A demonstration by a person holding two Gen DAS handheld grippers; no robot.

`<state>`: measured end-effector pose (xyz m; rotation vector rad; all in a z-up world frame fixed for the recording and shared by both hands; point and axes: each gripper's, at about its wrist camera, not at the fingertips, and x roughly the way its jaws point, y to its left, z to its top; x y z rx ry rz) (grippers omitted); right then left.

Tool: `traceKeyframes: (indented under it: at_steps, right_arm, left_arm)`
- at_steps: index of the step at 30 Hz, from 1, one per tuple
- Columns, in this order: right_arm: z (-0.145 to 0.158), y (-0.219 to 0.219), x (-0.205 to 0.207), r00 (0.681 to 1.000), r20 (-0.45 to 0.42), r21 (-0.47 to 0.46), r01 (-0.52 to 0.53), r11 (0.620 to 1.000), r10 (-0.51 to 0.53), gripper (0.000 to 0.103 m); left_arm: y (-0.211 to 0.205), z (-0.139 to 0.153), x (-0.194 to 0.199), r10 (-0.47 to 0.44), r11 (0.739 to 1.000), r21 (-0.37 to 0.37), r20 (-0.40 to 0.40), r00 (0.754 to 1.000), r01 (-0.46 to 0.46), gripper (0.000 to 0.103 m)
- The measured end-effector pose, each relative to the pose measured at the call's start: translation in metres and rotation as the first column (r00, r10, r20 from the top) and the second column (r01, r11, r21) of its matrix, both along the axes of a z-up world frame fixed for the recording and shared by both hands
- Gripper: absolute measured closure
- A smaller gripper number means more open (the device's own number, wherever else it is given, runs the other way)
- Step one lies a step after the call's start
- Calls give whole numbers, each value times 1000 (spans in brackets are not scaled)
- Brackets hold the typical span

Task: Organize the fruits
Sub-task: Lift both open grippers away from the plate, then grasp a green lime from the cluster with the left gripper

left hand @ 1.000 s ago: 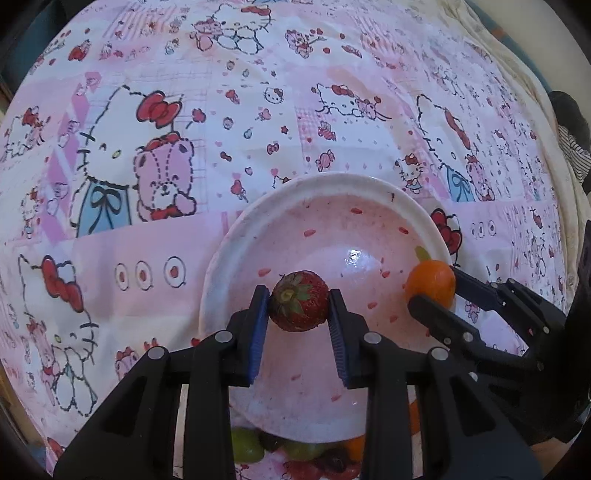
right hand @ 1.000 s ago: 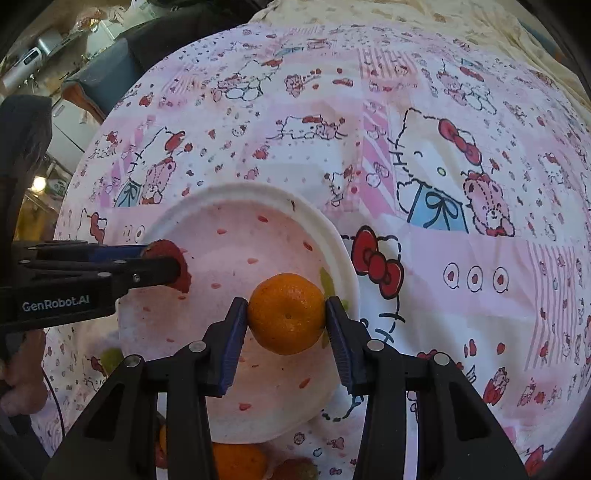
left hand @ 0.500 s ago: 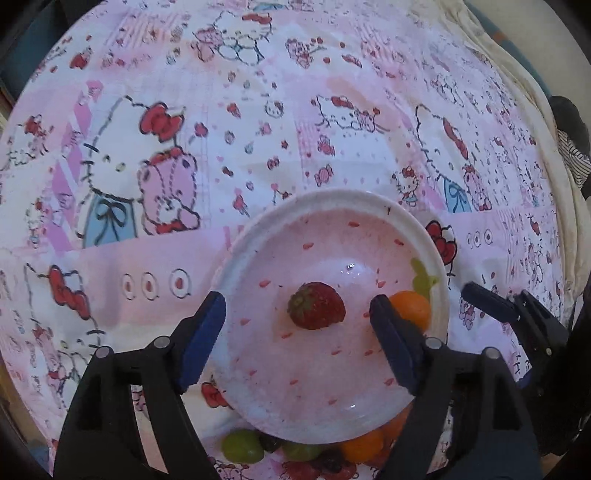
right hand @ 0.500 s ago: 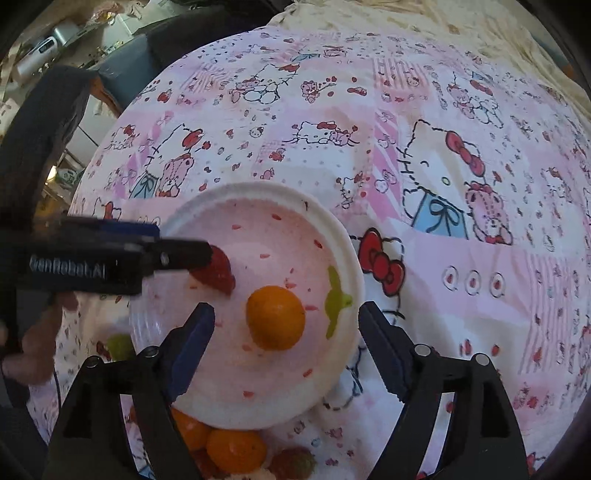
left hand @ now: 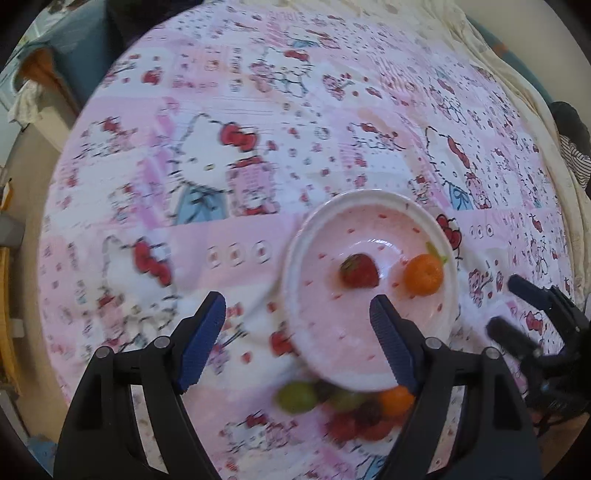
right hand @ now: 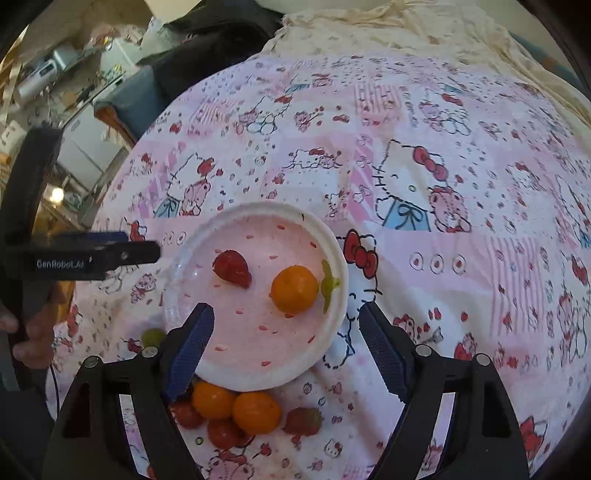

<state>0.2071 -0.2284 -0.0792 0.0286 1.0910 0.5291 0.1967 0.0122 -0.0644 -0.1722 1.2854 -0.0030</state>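
A white plate with a pink speckled inside lies on the cartoon-print cloth. On it rest a strawberry and a small orange, both lying free. My left gripper hangs open above the plate's left rim, empty. My right gripper is open and empty above the plate's near edge; it also shows at the right in the left wrist view. Loose fruit lies in front of the plate: oranges, strawberries and green grapes.
The pink and white printed cloth covers the round table. A person's hand holds the left gripper's handle at the left edge of the right wrist view. Cream fabric and room clutter lie beyond the table.
Both grippers opened and let go of the strawberry and the orange, which now lie on the plate. Both grippers then rose and drew back from the plate.
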Motion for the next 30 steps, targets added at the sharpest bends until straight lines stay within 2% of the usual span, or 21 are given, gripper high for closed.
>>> traceKeyframes:
  at_steps: [8, 11, 13, 16, 18, 22, 26, 30]
  right_arm:
    - [10, -13, -27, 998, -13, 43, 64, 997, -63, 20]
    - [12, -19, -38, 995, -25, 53, 96, 994, -95, 20]
    - [14, -23, -46, 993, -34, 63, 116, 991, -114, 20]
    - [15, -29, -58, 989, -46, 73, 140, 987, -137, 20]
    - [11, -35, -68, 984, -73, 77, 170, 982, -164, 20]
    - [-4, -52, -79, 958, -147, 70, 260, 963, -247, 20]
    - [-14, -62, -83, 940, -188, 58, 299, 952, -284, 20]
    - [-16, -64, -83, 939, -189, 53, 301, 952, -286, 20]
  left_arm:
    - [25, -1, -42, 38, 999, -6, -5, 999, -38, 25]
    - [22, -6, -58, -18, 1000, 8, -12, 1000, 18, 25]
    - [13, -13, -67, -116, 991, 55, -35, 993, 118, 25]
    - [-3, -26, -77, -272, 952, 122, -91, 958, 282, 26]
    - [-10, -33, -82, -336, 925, 151, -109, 936, 349, 27]
    - [-22, -47, -85, -419, 886, 156, -137, 898, 437, 43]
    - [-39, -58, -86, -507, 834, 159, -154, 848, 528, 49]
    - [-56, -63, -82, -597, 762, 183, -172, 783, 621, 53]
